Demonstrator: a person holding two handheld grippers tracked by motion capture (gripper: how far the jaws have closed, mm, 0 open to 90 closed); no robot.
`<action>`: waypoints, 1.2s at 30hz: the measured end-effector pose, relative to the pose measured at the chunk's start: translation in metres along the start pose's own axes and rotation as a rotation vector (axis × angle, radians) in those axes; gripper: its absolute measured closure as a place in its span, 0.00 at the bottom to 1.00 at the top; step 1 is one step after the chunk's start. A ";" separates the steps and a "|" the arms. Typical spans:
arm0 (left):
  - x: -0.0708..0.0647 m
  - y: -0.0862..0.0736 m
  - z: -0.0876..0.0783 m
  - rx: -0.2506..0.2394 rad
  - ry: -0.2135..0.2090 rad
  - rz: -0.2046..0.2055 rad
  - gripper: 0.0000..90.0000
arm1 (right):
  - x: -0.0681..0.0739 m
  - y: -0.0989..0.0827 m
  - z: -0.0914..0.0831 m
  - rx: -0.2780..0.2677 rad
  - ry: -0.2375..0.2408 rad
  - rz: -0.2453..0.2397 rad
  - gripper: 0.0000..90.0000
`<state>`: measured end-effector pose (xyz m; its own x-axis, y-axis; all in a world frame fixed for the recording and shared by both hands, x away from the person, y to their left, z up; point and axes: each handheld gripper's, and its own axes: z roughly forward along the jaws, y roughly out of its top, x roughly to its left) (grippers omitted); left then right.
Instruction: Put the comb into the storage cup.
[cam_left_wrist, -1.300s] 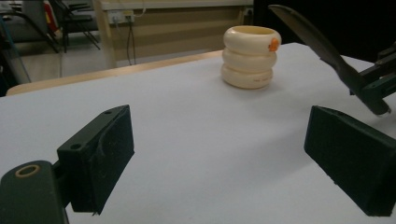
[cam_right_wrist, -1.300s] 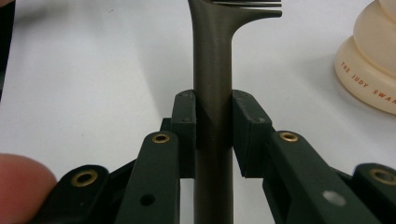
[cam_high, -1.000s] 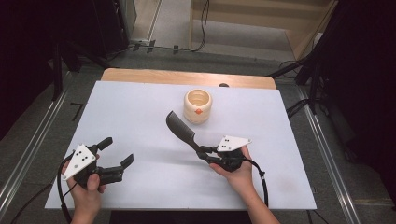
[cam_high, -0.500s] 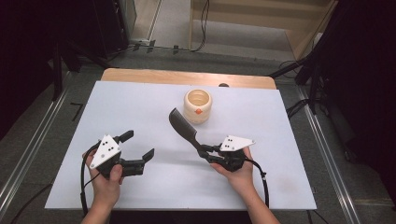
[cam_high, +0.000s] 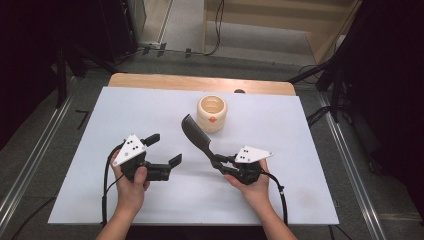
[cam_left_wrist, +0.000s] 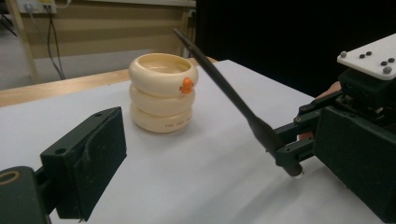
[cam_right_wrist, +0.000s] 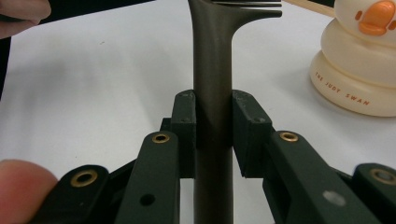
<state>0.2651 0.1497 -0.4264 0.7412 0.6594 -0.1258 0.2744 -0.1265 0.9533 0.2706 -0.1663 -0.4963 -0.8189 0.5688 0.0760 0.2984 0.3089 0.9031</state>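
Gripping the handle of a long black plastic comb, my right gripper has its 2 jaws clamped on either side of the shaft, pads pressed flat against it in the right gripper view. The comb rises at a slant from the jaws, its toothed end lifted off the white table top and reaching up and to the left in the high view, close beside a cream ribbed ceramic cup with a small orange duck bill on its side. The cup stands upright toward the far middle of the table, its mouth open to the camera above; in the right gripper view it sits just to the right of the comb, lettering visible along its lowest ring.

My left gripper is held above the near left part of the table, well apart from the comb and the cup. Its 2 black jaws stand wide apart, have just been opening further, and nothing lies between them. In the left gripper view 1 jaw pad shows at lower left, while across the table the comb slants up past the cup, its handle caught in my right gripper.

A wooden strip borders the far edge of the table, and cables trail from both grippers back toward my forearms.
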 end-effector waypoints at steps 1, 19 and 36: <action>-0.001 0.001 0.002 -0.003 -0.006 0.000 0.03 | 0.000 0.000 0.000 0.000 0.000 0.000 0.79; -0.014 0.009 0.031 -0.003 0.038 -0.119 0.31 | 0.006 0.002 -0.001 -0.040 -0.026 -0.006 0.79; -0.016 0.011 0.053 0.012 0.014 -0.209 0.70 | 0.015 0.003 0.002 -0.044 -0.023 -0.033 0.79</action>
<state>0.2890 0.0982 -0.4287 0.6586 0.6827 -0.3164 0.4284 0.0055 0.9036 0.2609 -0.1551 -0.4931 -0.8162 0.5766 0.0362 0.2490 0.2945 0.9227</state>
